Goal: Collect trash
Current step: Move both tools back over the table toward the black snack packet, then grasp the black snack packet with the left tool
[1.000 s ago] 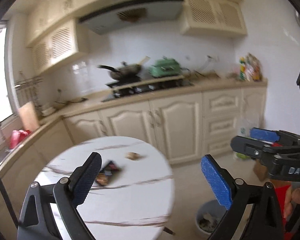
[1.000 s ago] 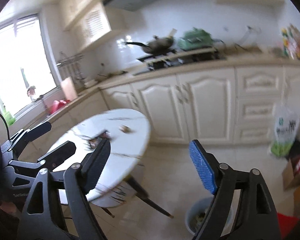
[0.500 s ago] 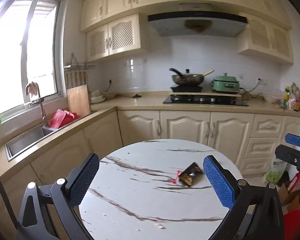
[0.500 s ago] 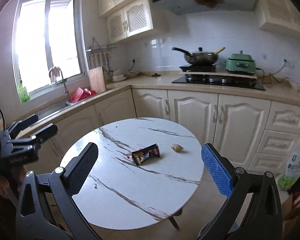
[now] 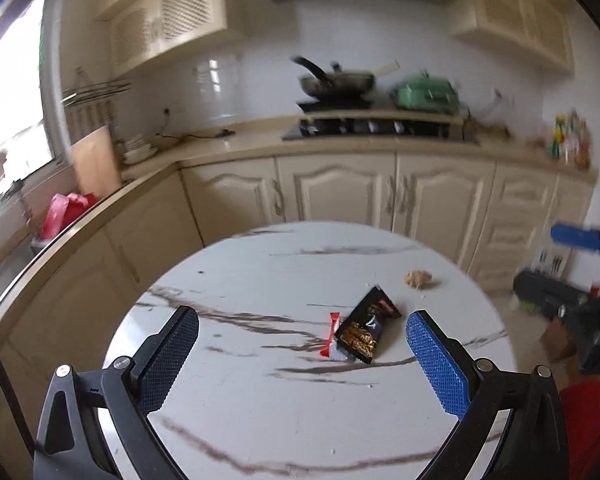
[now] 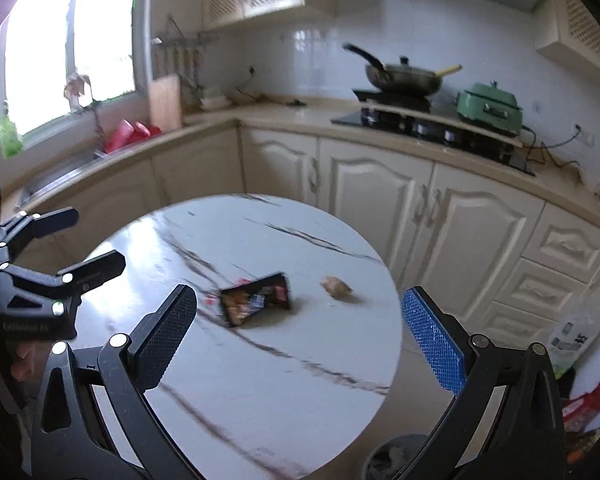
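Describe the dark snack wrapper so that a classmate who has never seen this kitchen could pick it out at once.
Find the round white marble-patterned table in front of the cream cabinets. Near its middle lies the dark snack wrapper, flat and torn open, with a red-and-white strip at one end. Its only neighbour, a crumpled tan scrap, is smaller, pale and lumpy.

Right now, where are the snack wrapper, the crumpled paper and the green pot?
snack wrapper (image 5: 362,330), left wrist view, middle of dark face
crumpled paper (image 5: 419,279), left wrist view, middle
green pot (image 6: 490,109), right wrist view, front side
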`<state>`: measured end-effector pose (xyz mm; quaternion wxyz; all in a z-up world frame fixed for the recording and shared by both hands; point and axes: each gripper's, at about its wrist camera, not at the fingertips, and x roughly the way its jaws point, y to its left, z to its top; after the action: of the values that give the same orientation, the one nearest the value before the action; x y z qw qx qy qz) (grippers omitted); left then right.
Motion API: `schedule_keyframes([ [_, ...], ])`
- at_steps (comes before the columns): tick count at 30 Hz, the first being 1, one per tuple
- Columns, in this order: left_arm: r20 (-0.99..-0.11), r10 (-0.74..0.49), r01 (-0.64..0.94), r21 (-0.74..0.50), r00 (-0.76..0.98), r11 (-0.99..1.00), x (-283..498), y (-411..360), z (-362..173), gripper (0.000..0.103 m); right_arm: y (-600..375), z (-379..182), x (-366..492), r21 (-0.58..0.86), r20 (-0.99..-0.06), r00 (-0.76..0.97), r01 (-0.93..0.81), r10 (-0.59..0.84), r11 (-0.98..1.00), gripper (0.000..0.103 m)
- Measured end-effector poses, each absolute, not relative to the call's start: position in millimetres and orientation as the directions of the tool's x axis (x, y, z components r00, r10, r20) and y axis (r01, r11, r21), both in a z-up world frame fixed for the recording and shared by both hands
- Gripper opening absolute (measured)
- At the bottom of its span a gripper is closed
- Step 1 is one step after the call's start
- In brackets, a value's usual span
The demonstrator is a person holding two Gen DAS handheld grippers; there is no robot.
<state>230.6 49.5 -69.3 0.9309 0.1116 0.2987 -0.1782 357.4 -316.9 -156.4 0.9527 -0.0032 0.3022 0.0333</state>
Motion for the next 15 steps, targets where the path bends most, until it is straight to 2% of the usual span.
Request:
schedule_keyframes([
  [6, -0.681, -0.232, 0.451, 0.161, 0.694, 0.878, 311.8, -16.9, -101.7, 0.102, -345.1, -187.2, 395.6, 0.045, -0.628, 0.775, -0.049, 0.066, 0.998, 0.103],
  [10, -0.727, -0.204, 0.477, 0.189, 0.656, 0.858, 363.4, -47.4, -132.5, 0.099, -360.0, -212.4, 420.8, 0.060, -0.667, 0.741, -0.047, 0.075, 0.997, 0.103],
  [15, -0.771, -0.187, 0.488, 0.179, 0.609, 0.855, 398.6, -67.0, -158.0, 0.097, -375.0, -238.3, 445.8, 0.078, -0.700, 0.708, -0.053, 0.093, 0.996, 0.103],
])
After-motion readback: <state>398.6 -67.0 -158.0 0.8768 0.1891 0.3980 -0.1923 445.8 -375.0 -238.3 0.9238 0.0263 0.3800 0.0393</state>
